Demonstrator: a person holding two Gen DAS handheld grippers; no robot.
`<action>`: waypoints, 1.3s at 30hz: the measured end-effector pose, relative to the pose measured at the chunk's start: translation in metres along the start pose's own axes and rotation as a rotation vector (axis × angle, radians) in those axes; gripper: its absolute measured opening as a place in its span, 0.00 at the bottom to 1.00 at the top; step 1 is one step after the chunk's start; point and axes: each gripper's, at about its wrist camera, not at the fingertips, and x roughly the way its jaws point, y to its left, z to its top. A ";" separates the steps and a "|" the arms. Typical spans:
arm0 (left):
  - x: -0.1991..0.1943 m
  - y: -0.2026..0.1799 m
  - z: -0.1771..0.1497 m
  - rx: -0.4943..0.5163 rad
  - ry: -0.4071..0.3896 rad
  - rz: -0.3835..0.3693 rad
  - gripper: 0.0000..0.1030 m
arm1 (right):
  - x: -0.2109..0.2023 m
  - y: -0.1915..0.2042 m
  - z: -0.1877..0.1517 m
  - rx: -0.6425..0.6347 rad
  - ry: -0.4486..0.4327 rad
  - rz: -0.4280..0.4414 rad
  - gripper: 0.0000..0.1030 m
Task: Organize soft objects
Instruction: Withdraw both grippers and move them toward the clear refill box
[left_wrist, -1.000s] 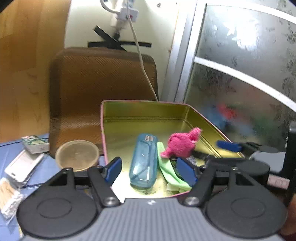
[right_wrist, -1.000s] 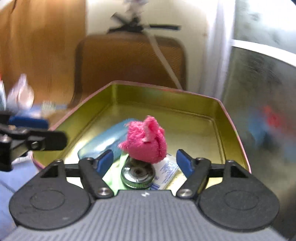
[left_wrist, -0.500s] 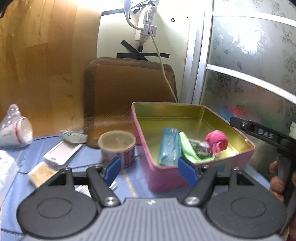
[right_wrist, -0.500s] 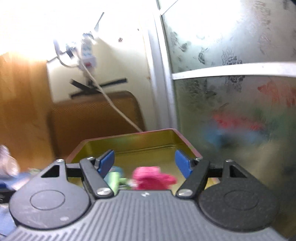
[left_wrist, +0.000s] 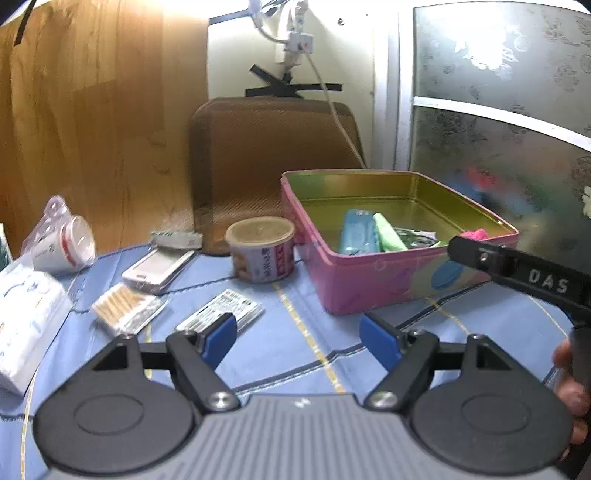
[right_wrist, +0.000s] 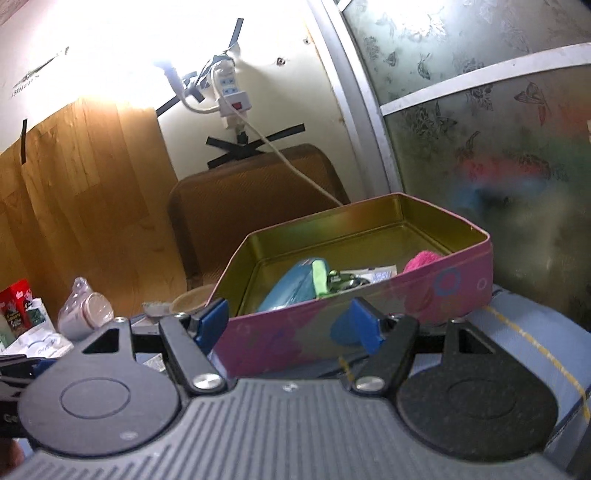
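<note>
Soft objects are the job here, and the nearest candidates lie on the blue tabletop (left_wrist: 303, 354) just past the left gripper (left_wrist: 297, 334), whose jaws are opening with nothing between them: a flat printed packet (left_wrist: 223, 308), a bag of cotton swabs (left_wrist: 125, 308), and a white pack of tissues (left_wrist: 26, 317) at the left edge. A little further out sit a flat white box (left_wrist: 159, 266), a wrapped cup (left_wrist: 61, 242) lying on its side, and a lidded tub (left_wrist: 262, 247) just beside the pink tin (left_wrist: 369, 280). Inside the tin lie a blue case (left_wrist: 356, 232), a green cloth (left_wrist: 388, 234) beside it, something metallic that is hard to make out, and the pink fluffy item (right_wrist: 421, 260) tucked into the near right corner. By that showing, part of the sorting looks done, since the pink piece and the green cloth are already in the tin, while the tissues and swabs outside may still need a place. The left gripper points down over the bare cloth, well short of the tin. The right gripper (right_wrist: 286, 326) is tilted and close to the tin's near wall, its jaws spread and empty; in the left view it reaches in from the right with the person's hand (left_wrist: 570, 398) around its handle. A brown chair back (left_wrist: 273, 155) stands behind everything.
</note>
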 end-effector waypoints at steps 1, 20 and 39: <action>-0.001 0.003 -0.001 -0.007 0.001 0.005 0.73 | -0.001 0.002 0.000 -0.003 -0.001 0.001 0.72; 0.007 0.030 -0.010 -0.035 0.023 0.077 0.79 | 0.006 0.016 -0.005 -0.017 0.011 0.027 0.72; 0.019 0.079 -0.031 -0.077 0.054 0.201 0.82 | 0.018 0.040 -0.016 -0.069 0.077 0.071 0.72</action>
